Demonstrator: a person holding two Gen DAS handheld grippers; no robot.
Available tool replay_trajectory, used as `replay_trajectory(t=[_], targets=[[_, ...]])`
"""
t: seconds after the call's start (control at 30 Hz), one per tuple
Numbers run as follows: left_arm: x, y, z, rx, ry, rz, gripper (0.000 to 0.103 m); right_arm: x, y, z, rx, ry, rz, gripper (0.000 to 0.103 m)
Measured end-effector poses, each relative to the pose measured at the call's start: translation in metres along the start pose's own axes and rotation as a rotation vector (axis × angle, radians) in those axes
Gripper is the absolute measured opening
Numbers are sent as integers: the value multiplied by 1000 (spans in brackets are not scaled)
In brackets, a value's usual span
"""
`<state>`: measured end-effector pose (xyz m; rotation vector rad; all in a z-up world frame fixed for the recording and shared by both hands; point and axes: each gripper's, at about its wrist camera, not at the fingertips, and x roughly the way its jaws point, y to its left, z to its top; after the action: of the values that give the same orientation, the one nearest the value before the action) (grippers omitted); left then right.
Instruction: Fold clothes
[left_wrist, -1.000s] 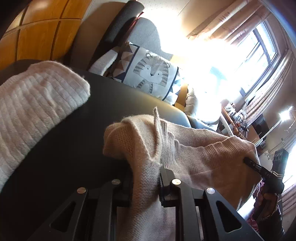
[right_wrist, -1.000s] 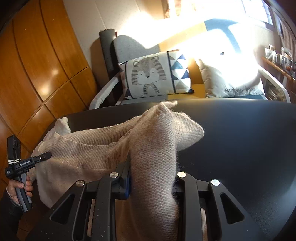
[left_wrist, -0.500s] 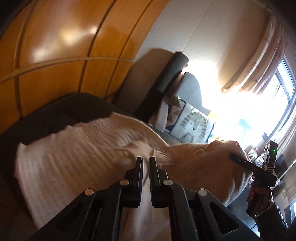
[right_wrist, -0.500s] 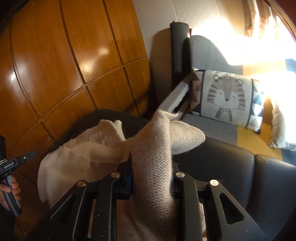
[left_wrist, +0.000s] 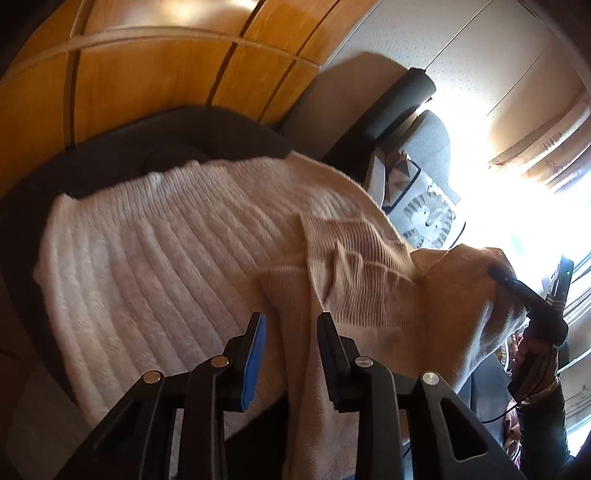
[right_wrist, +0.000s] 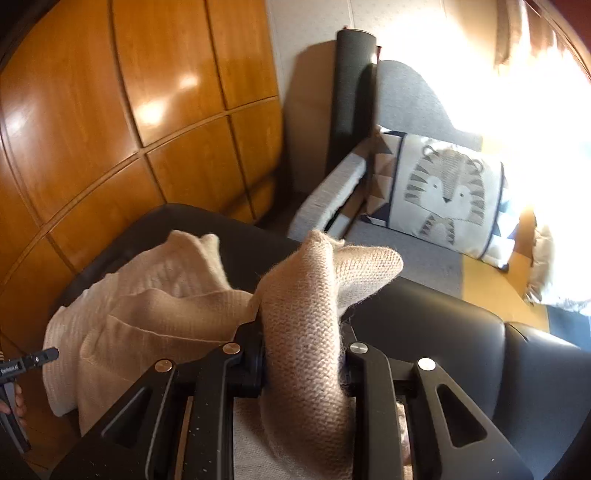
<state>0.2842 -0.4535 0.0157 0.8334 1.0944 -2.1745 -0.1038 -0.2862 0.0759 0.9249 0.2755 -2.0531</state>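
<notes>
We note two knit cloths on the seat: a beige sweater (left_wrist: 369, 280) of fine, fuzzy wool-like knit, and a paler white garment (left_wrist: 155, 258) in thick ribbed knit, soft and matt. The black seat (right_wrist: 424, 314) looks like smooth leather with a low sheen. The wall panels (right_wrist: 110, 110) are varnished wood, glossy (bright reflections show). The tiger cushion (right_wrist: 443, 192) is printed woven cloth. Both grippers, left (left_wrist: 291, 325) and right (right_wrist: 303, 339), are matt black plastic with bare metal screws; one left pad is blue.
</notes>
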Motion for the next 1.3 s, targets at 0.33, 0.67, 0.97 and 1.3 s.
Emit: replay_trajectory(t=[0.33,0.67,0.97,1.3], targets=[[34,-11,-32,-14,69,-15,87,-4,-35,-42,84,44,-26,25],[64,-36,-40,125,108,40,87,10,-70,-79,180,95,-29,25],[80,-27,-27,52,127,-41,84,24,-98,-102,240,126,20,33],[79,-36,-34,107,135,-7,22,34,-131,-118,288,116,26,85]])
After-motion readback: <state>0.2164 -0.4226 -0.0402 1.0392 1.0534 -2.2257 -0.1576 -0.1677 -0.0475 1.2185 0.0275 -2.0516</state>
